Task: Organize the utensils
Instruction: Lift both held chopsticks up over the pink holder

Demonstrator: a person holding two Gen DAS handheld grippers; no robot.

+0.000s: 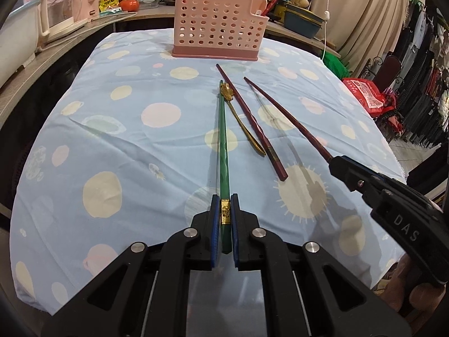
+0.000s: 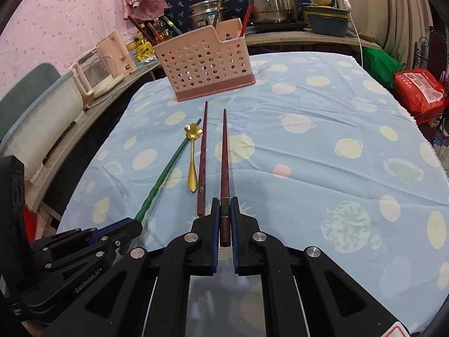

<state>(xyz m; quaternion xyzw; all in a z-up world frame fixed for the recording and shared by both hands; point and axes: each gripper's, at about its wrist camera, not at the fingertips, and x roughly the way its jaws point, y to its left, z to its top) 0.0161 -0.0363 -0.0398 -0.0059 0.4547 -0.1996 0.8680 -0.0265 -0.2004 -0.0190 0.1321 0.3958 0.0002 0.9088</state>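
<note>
A: What are you working over?
B: Your table's dotted blue cloth (image 2: 308,168), cluttered counters behind it.
A: Count?
B: One green chopstick (image 1: 223,146) pinched in your left gripper (image 1: 225,210), one dark red chopstick (image 2: 224,168) in your right gripper (image 2: 225,210), a second red chopstick (image 2: 202,151) and one gold spoon (image 2: 192,154) lying before the pink basket (image 2: 204,64)

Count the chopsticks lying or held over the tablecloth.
3. A green chopstick in the left gripper, a dark red chopstick in the right gripper, another red one lying beside the gold spoon. More stand in the pink basket.
</note>
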